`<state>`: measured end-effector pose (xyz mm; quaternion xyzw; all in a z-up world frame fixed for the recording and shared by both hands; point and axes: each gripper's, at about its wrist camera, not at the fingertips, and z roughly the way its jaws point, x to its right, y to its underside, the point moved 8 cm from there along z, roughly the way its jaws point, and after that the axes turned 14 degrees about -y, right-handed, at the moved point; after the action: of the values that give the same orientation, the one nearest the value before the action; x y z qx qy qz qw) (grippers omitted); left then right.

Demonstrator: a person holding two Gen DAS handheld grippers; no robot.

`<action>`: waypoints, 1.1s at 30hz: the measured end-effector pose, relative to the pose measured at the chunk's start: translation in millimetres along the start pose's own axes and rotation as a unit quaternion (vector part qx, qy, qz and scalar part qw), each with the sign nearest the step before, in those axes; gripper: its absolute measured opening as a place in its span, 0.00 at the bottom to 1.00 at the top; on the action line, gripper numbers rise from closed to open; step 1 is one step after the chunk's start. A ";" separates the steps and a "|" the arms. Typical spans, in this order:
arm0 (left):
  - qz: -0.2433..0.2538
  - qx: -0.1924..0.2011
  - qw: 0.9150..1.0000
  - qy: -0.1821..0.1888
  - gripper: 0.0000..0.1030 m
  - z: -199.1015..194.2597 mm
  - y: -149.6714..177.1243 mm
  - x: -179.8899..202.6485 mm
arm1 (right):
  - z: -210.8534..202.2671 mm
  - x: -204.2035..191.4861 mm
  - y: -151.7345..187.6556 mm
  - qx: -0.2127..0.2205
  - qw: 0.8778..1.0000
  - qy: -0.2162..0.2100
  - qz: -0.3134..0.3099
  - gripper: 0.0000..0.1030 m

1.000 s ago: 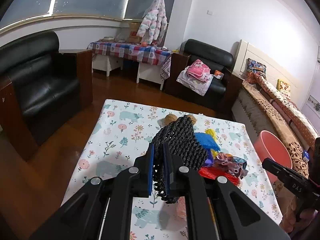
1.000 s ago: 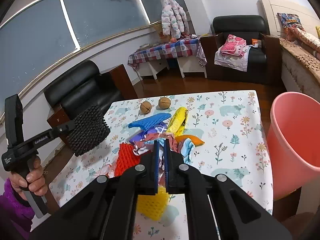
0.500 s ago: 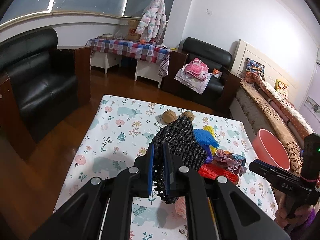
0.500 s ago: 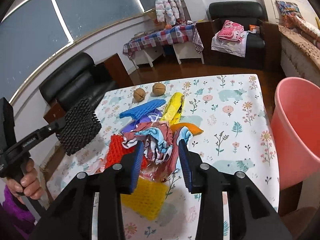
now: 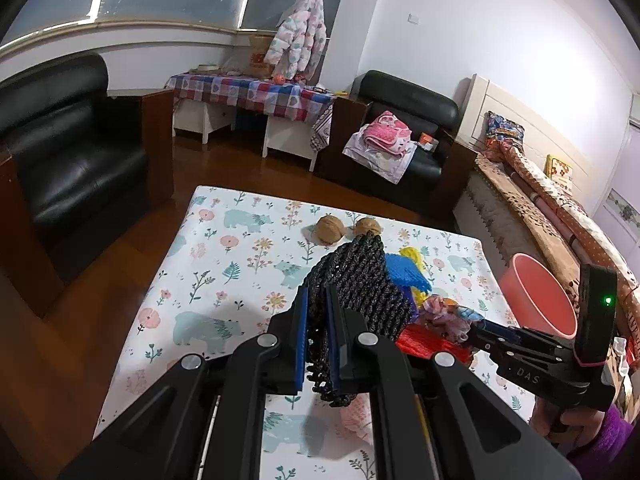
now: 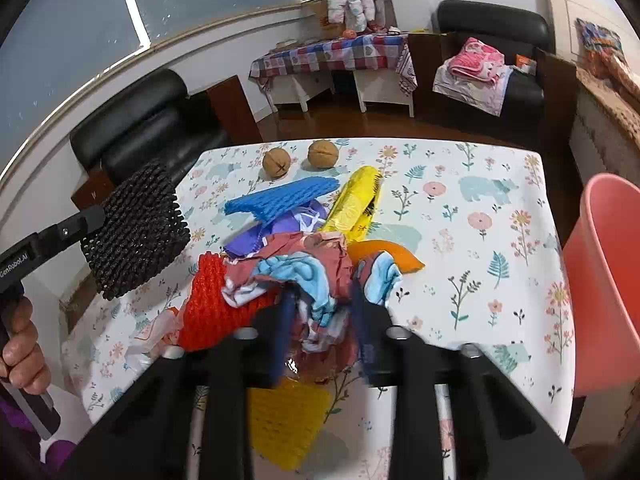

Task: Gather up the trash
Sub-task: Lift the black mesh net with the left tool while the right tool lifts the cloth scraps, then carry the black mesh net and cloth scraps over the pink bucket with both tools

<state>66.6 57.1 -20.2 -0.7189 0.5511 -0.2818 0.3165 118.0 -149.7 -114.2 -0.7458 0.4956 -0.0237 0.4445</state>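
My left gripper (image 5: 317, 320) is shut on a black foam net (image 5: 356, 284) and holds it above the table; the net also shows in the right wrist view (image 6: 136, 228). My right gripper (image 6: 322, 304) is open, its fingers on either side of a crumpled red-and-blue wrapper (image 6: 304, 272) on top of the trash pile. The pile holds a red net (image 6: 216, 304), a blue net (image 6: 280, 200), a yellow wrapper (image 6: 356, 204), a purple piece (image 6: 280, 228) and a yellow net (image 6: 288, 420). A pink bucket (image 6: 604, 280) stands off the table's right edge.
Two walnuts (image 6: 298, 156) lie at the far side of the floral tablecloth (image 6: 460, 208). Black armchairs stand left (image 5: 68, 152) and behind (image 5: 404, 120). A bed (image 5: 560, 208) runs along the right wall.
My right gripper has opened and moved down over the crumpled wrapper. My left gripper has drawn back a little with the black net still in it.
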 end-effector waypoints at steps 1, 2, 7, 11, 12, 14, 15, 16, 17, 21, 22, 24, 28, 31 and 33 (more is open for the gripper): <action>0.001 0.002 1.000 0.001 0.08 -1.4 -0.8 2.1 | -4.7 -0.1 -0.4 0.007 1.000 -0.001 0.001 0.23; 0.002 0.003 1.000 0.002 0.08 -2.5 -1.5 3.8 | -10.4 -0.8 -1.4 0.014 1.000 -0.002 0.000 0.22; 0.005 0.011 1.000 0.012 0.08 -10.3 -7.0 17.2 | -37.9 -4.9 -7.0 0.050 0.999 -0.014 0.005 0.22; 0.012 0.020 0.999 0.024 0.08 -18.8 -12.7 32.6 | -65.2 -5.5 -10.8 0.083 0.996 -0.021 0.013 0.22; 0.014 0.023 0.999 0.027 0.08 -20.5 -14.0 36.5 | -70.0 -4.2 -12.0 0.088 0.996 -0.020 0.015 0.22; 0.019 0.027 0.999 0.036 0.08 -24.8 -16.8 48.5 | -84.0 1.4 -14.1 0.105 0.994 -0.014 0.022 0.22; 0.024 0.030 0.998 0.041 0.08 -26.5 -18.3 55.9 | -89.2 3.9 -14.0 0.110 0.994 -0.010 0.025 0.22; 0.027 0.032 0.998 0.044 0.08 -28.1 -19.1 61.6 | -96.0 8.3 -14.0 0.117 0.993 -0.004 0.029 0.22; 0.030 0.034 0.998 0.047 0.08 -29.0 -20.3 68.6 | -103.2 13.8 -13.6 0.123 0.992 0.002 0.035 0.22; 0.041 0.034 0.996 0.066 0.08 -30.4 -23.3 97.0 | -128.5 35.9 -10.4 0.147 0.987 0.028 0.056 0.22; 0.043 0.032 0.996 0.072 0.08 -29.7 -23.7 105.1 | -133.4 41.0 -9.6 0.152 0.986 0.032 0.060 0.22; 0.048 0.031 0.995 0.081 0.08 -29.0 -24.6 120.3 | -147.0 55.5 -7.6 0.166 0.982 0.047 0.074 0.22; 0.067 0.031 0.992 0.099 0.08 -25.4 -26.7 158.1 | -166.2 82.7 -2.8 0.184 0.975 0.079 0.094 0.22; 0.079 0.031 0.990 0.113 0.08 -22.5 -27.8 186.7 | -181.8 103.4 1.3 0.197 0.969 0.106 0.108 0.22; 0.087 0.030 0.988 0.122 0.08 -20.2 -27.4 205.7 | -192.5 117.6 3.9 0.206 0.964 0.124 0.116 0.22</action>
<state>116.2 -140.3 25.3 -0.6188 0.6372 -0.3552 0.2915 83.3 -362.7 -48.3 -0.5668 0.6147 -0.1653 0.5231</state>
